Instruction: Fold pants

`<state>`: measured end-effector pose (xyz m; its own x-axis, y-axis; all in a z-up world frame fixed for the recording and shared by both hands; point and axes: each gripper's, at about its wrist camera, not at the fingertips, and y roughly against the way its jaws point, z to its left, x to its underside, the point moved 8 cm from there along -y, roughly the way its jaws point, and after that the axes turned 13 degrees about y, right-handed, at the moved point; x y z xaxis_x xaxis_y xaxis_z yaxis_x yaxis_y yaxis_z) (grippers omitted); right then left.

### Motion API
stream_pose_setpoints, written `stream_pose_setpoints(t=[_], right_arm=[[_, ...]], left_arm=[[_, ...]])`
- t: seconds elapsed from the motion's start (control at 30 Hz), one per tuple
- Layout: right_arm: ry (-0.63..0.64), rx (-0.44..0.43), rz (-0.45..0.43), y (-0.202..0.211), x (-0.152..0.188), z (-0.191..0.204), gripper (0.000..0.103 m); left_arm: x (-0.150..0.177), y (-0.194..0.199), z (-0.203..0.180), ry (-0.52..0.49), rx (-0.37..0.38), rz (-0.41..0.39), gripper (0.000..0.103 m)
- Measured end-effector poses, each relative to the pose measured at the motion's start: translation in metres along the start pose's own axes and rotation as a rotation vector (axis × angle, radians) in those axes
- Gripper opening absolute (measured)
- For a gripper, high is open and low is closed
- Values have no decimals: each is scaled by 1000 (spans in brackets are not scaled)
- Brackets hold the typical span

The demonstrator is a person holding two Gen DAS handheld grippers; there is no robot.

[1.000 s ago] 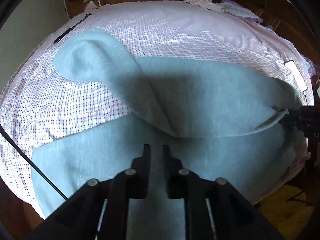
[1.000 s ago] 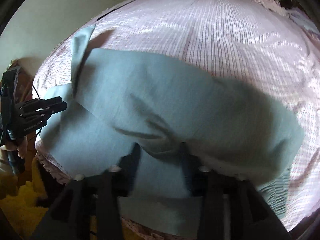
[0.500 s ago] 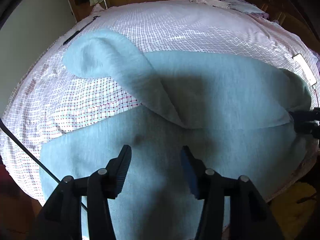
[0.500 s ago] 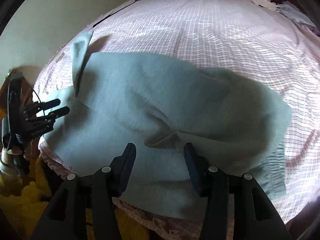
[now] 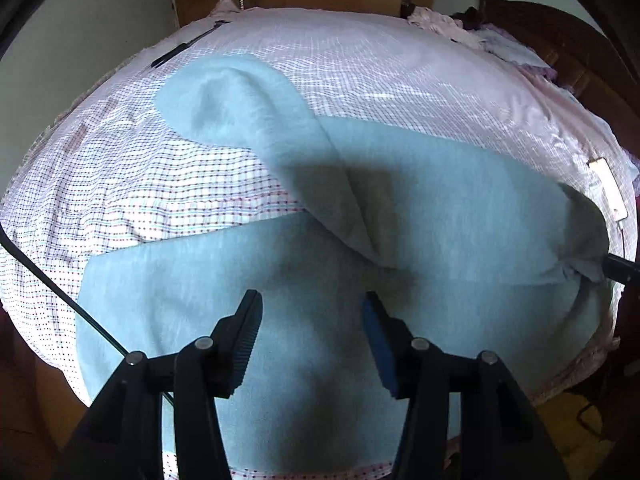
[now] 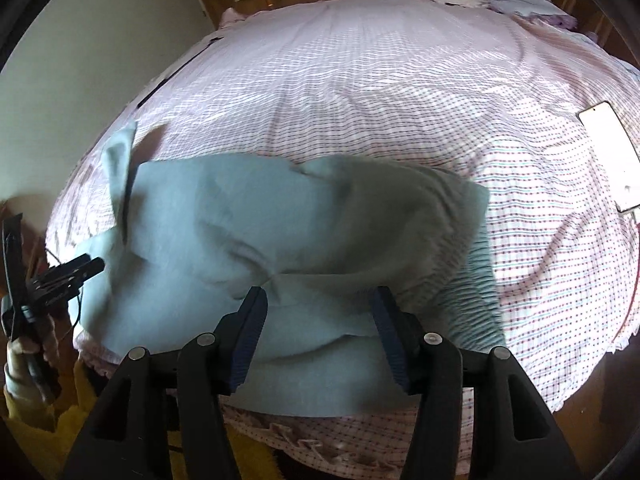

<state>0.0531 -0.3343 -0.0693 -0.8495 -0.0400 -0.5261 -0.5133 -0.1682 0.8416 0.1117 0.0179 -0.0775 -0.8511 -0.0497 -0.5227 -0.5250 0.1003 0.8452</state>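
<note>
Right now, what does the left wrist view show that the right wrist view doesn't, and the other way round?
Only the left wrist view shows the far pant leg curling to a rounded end and a black cable crossing the sheet. Only the right wrist view shows the elastic waistband and the whole phone. Both show the light blue pants on the checked bedsheet, and open fingers: left gripper, right gripper.

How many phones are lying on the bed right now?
1. The phone lies on the bedsheet near its right edge, beyond the pants; more could be hidden under them.
</note>
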Motion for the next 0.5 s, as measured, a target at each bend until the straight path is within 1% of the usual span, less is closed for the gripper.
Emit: stream_pose_setpoints(t=[0.27,0.5], right_arm=[[-52,23,16,-2,4,-14,50],[-162,15,8,2,14,-29,52]], left_arm=[[-3,-4,5,13,-17,-2,54],[-7,-9,11,85,31,19,55]])
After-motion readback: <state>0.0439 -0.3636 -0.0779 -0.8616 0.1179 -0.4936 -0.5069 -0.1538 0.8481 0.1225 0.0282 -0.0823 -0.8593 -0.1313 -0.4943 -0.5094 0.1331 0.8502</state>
